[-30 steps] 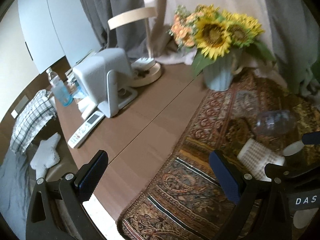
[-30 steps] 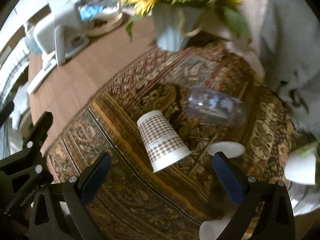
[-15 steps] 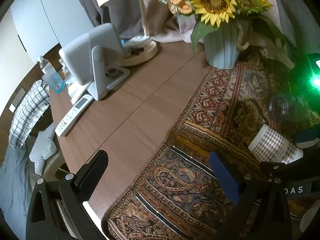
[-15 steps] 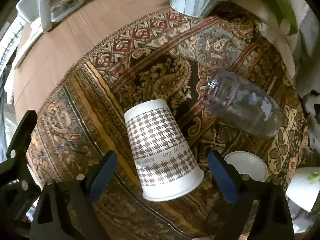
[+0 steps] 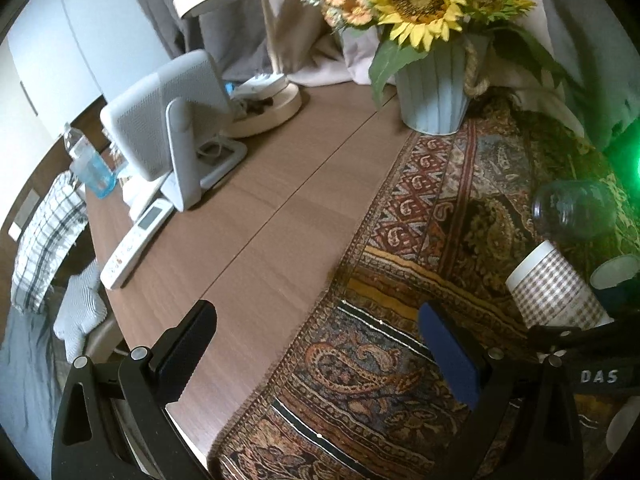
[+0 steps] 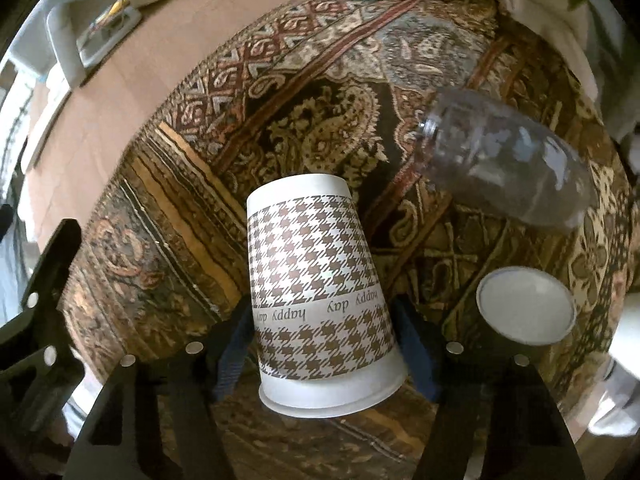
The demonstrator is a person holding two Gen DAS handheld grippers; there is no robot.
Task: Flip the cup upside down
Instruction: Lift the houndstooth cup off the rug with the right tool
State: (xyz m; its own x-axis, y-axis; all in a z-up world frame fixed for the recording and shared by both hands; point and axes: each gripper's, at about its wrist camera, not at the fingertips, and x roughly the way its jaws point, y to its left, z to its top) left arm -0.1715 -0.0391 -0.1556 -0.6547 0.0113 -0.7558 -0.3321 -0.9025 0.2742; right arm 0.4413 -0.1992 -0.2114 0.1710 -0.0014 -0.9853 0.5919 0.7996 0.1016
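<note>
Left wrist view: left tongs (image 5: 320, 354) wide open, holding nothing, over bench (image 5: 256, 240) and rug (image 5: 420, 216). Sunflower vase (image 5: 434, 92) at 1 o'clock.

Right wrist view: right tongs (image 6: 324, 344) closed against houndstooth cup (image 6: 316, 292), lying on its side. Clear jar (image 6: 504, 164) at 2 o'clock, white cup (image 6: 526, 306) at 3.

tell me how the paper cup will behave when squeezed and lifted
The paper cup looks thin-walled, so it probably dents if the right gripper squeezes hard. Being paper and apparently empty, it is likely very light. It lies on its side on the rug, tapered, so it may roll in an arc if nudged.
</note>
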